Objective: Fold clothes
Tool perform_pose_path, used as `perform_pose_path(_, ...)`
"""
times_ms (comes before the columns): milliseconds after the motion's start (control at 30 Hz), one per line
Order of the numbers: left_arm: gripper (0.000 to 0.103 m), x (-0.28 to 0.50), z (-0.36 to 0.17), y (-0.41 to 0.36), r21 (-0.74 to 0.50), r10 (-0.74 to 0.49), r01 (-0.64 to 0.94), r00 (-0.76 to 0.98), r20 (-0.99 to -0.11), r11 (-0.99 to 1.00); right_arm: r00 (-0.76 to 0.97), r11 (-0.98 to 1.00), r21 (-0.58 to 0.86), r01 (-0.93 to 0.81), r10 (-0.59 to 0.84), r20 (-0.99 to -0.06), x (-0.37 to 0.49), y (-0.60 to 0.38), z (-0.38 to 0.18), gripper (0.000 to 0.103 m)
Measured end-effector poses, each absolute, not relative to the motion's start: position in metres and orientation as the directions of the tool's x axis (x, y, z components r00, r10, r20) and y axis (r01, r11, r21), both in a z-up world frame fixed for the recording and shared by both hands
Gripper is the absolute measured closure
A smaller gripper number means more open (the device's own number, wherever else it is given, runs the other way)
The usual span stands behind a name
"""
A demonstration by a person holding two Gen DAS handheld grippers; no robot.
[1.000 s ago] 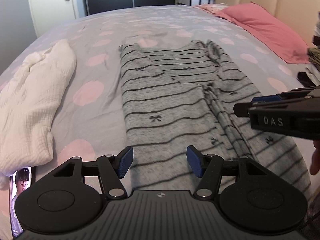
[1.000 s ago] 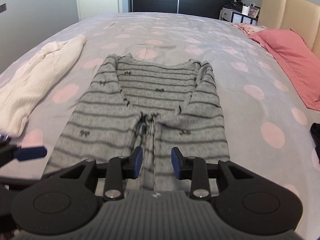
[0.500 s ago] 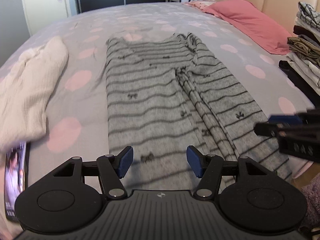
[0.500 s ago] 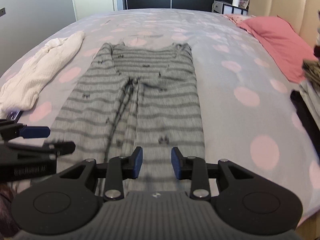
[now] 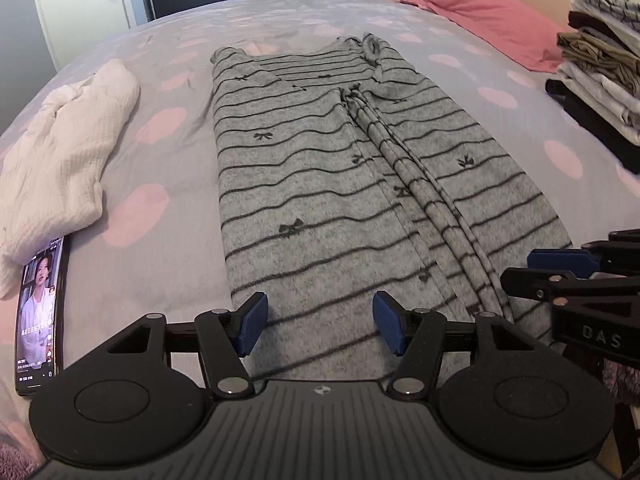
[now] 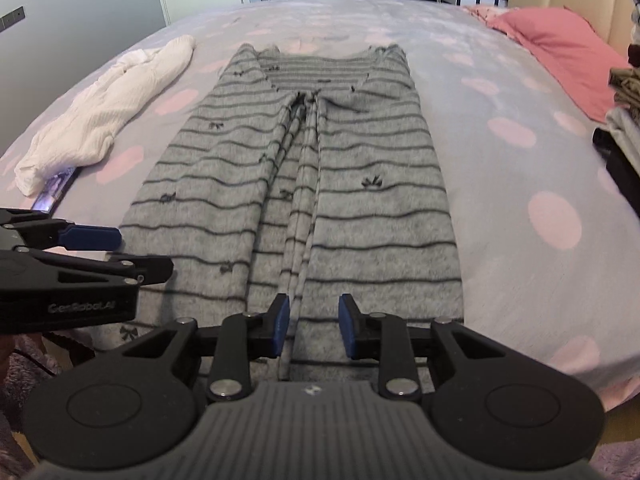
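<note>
A grey striped garment (image 5: pixel 320 168) with small black bows lies flat on the bed (image 5: pixel 168 248), its two sides folded in so that they meet in a bunched seam down the middle, its neckline at the far end and its hem at the near edge of the bed. The left gripper (image 5: pixel 318 326) hangs just above the left part of the hem with its blue fingers (image 5: pixel 251 322) set wide apart and nothing between them. The right gripper (image 6: pixel 311 330) hangs over the hem near the central seam; its fingers (image 6: pixel 280 326) have just been closing and now stand at a narrow gap, with cloth seen below the gap but not pinched. A white crumpled garment (image 5: pixel 60 152) lies to the left, with a lit phone (image 5: pixel 38 316) just beside its near end. A pink pillow (image 5: pixel 480 12) lies at the far right, and a stack of folded clothes (image 5: pixel 600 64) stands at the right.
</note>
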State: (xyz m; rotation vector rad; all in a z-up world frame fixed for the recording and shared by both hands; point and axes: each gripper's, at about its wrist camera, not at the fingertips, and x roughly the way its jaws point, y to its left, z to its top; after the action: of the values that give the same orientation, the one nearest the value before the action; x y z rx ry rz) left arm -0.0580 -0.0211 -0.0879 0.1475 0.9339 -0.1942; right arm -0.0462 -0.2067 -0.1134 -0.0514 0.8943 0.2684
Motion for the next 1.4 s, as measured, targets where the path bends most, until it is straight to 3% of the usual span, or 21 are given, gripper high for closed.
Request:
perform_pose_path(167, 0.046, -0.058, -0.091, -0.018, 0.041, -0.091, 0.216, 0.57, -0.816, 0.976, 0.566, 0.964, 0.079, -0.252, 0.213, -0.796, -0.043, -0.207, -0.124, 0.083)
perform_pose_path(300, 0.046, -0.059, -0.093, -0.019, 0.048, -0.09, 0.224, 0.567, -0.819, 0.973, 0.561, 0.958, 0.061, -0.28, 0.215, -0.8, -0.044, -0.202, -0.125, 0.1)
perform_pose_path(467, 0.046, -0.059, -0.094, -0.018, 0.047, -0.095, 0.231, 0.565, -0.819, 0.972, 0.564, 0.957, 0.067, -0.281, 0.221, -0.795, -0.044, -0.202, -0.123, 0.102)
perform_pose_path(767, 0.046, -0.059, -0.095, -0.016, 0.039, -0.102, 0.235, 0.561, -0.822, 0.971, 0.536, 0.938, 0.1, -0.331, 0.274, -0.799, -0.042, -0.194, -0.126, 0.101)
perform_pose_path(967, 0.046, -0.059, -0.095, -0.016, 0.041, -0.104, 0.24, 0.563, -0.82, 0.97, 0.591, 0.936, 0.068, -0.346, 0.274, -0.759, -0.047, -0.191, -0.111, 0.093)
perform_pose_path(1033, 0.046, -0.059, -0.094, -0.016, 0.047, -0.104, 0.243, 0.572, -0.814, 0.969, 0.61, 0.931, 0.042, -0.361, 0.27, -0.745, -0.046, -0.186, -0.108, 0.08)
perform_pose_path(1067, 0.046, -0.059, -0.093, -0.015, 0.049, -0.104, 0.241, 0.58, -0.808, 0.969, 0.612, 0.932, 0.02, -0.362, 0.254, -0.749, -0.043, -0.183, -0.11, 0.078)
perform_pose_path(1400, 0.046, -0.047, -0.094, -0.012, 0.027, -0.114, 0.224, 0.592, -0.797, 0.974, 0.621, 0.96, 0.047, -0.277, 0.216, -0.753, -0.001, -0.182, -0.124, 0.078)
